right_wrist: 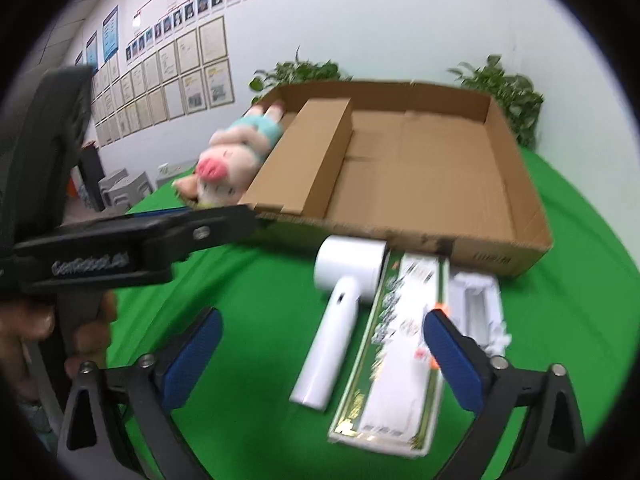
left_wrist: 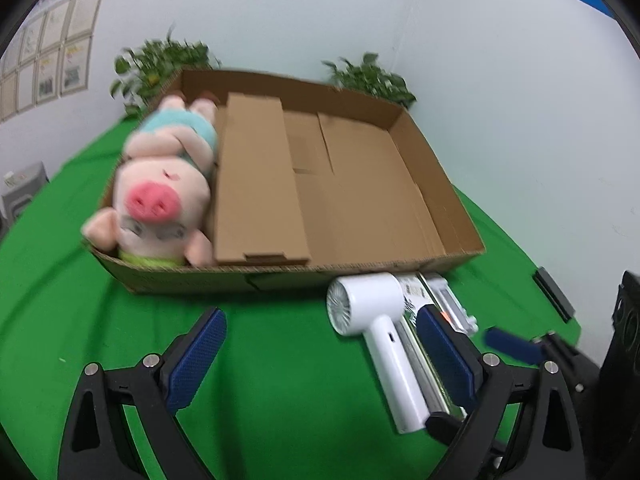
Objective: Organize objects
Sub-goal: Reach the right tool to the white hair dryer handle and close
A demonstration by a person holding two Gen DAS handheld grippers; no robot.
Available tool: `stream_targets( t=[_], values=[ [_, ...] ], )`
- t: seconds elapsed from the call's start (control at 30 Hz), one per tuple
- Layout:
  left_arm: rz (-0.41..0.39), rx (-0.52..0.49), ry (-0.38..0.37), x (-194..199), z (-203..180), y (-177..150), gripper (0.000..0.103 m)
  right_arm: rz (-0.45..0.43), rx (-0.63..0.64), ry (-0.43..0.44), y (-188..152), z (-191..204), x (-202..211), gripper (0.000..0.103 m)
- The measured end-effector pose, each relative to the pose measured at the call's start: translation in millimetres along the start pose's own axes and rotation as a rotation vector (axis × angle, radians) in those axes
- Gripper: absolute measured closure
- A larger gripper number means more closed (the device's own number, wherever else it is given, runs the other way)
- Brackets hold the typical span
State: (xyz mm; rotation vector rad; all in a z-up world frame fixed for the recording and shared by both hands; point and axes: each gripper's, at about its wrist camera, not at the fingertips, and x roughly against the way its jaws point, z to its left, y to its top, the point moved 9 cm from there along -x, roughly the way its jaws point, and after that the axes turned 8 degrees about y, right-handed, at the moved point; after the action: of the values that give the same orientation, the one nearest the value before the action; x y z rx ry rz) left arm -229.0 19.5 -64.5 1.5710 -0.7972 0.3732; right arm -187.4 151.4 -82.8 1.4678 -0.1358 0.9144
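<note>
Both tongs stand wide, empty. I judge the hair dryer (right_wrist: 340,312) rigid, slippery: take its handle crosswise.

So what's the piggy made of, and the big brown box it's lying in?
The piggy looks like soft plush fabric: fuzzy pink surface, squashy rounded shape. The big box looks like plain brown corrugated cardboard: matte, with folded flaps and creases. What fills the piggy can't be seen.
</note>
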Motion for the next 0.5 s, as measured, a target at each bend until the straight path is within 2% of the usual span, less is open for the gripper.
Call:
stream_targets(
  t=[0.03, 0.27, 0.33, 0.4, 0.5],
  values=[
    [0.012, 0.006, -0.022, -2, -1, -1, 0.007, 0.005, 0.005, 0.001, 0, 2, -1, 0.017],
    [0.074, 0.045, -0.108, -10, -6, -6, 0.008, 0.018, 0.023, 0.007, -3, 10, -6, 0.021],
    [0.081, 0.068, -0.140, -10, -6, -10, 0.014, 0.020, 0.024, 0.002, -5, 11, -6, 0.024],
    [0.077, 0.091, -0.145, -7, -5, -9, 0.014, 0.016, 0.030, 0.000, -6, 12, -5, 0.024],
    [0.025, 0.058, -0.099, 5, -6, 1, 0.018, 0.015, 0.046, -0.001, -3, 14, -5, 0.026]
  ],
)
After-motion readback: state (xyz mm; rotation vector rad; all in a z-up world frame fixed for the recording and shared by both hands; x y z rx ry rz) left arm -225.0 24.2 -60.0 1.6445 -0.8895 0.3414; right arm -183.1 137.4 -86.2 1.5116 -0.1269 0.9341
